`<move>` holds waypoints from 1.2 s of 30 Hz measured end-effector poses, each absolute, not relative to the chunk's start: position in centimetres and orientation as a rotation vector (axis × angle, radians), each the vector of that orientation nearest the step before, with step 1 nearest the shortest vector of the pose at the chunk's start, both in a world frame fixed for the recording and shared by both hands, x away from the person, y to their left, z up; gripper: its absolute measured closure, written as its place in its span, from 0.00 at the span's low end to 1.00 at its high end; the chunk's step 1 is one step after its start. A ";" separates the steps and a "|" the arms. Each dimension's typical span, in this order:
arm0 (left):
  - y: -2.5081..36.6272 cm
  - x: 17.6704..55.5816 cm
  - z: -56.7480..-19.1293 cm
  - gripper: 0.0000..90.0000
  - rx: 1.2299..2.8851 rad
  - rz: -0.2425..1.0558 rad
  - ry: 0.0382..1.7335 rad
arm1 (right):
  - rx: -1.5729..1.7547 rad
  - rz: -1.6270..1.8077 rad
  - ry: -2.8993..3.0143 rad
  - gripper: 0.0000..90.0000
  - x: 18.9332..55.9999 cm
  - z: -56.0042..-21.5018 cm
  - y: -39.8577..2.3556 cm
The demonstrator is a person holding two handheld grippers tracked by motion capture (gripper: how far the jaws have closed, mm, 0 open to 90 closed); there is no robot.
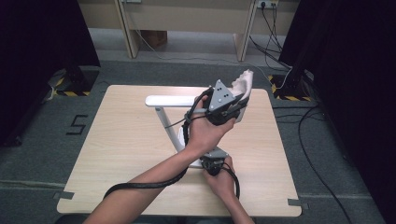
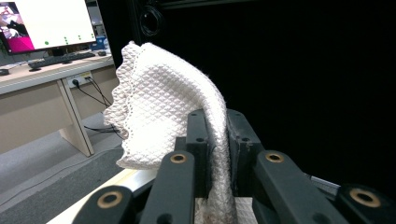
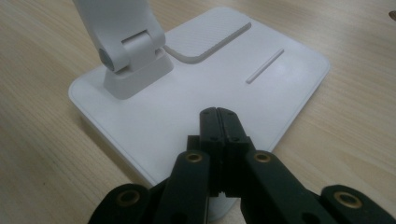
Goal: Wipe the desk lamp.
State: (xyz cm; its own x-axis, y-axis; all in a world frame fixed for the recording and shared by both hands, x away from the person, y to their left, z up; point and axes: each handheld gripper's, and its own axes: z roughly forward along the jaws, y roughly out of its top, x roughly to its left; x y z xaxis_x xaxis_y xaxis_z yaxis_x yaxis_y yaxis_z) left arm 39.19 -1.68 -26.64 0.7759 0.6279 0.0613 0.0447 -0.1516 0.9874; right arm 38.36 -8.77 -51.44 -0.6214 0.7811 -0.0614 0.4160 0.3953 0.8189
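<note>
While left tongs (image 2: 217, 140) pinch one cloth (image 2: 163, 107); right tongs (image 3: 218, 122) clenched on one lamp base (image 3: 154, 112).

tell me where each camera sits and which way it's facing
High view: above the person's side, looking down on the table; both forearms, left gripper at the lamp.
Left gripper view: along its jaws, clamped on the white cloth.
Right gripper view: along shut jaws over the lamp base.
Shared: high and left views show the cloth.
</note>
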 end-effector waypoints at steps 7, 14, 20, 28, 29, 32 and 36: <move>-2.2 39.2 -26.7 0.90 1.666 0.547 0.541 | 1.020 1.115 2.218 1.00 38.4 -51.5 -8.8; -2.8 39.1 -26.8 0.90 1.674 0.543 0.531 | 1.021 1.111 2.217 1.00 38.3 -51.4 -8.7; -3.6 39.0 -26.9 0.90 1.691 0.557 0.516 | 1.021 1.110 2.218 1.00 38.3 -51.4 -8.7; -4.1 38.7 -27.2 0.90 1.686 0.571 0.504 | 1.024 1.108 2.219 1.00 38.3 -51.4 -8.7; -4.1 38.6 -27.2 0.90 1.686 0.573 0.502 | 1.024 1.108 2.219 1.00 38.3 -51.4 -8.7; -4.1 38.5 -27.5 0.90 1.690 0.573 0.494 | 1.022 1.108 2.218 1.00 38.3 -51.4 -8.7; -4.2 38.3 -28.0 0.90 1.695 0.565 0.495 | 1.022 1.108 2.218 1.00 38.3 -51.4 -8.7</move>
State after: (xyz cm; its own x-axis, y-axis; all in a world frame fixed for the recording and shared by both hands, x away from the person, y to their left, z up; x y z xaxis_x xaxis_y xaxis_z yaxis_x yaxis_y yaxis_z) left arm 38.34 -4.16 -28.04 0.7897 0.6053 0.1001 0.0197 -0.1881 0.9820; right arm 38.32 -8.75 -51.43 -0.6210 0.7808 -0.0684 0.4142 0.4010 0.8171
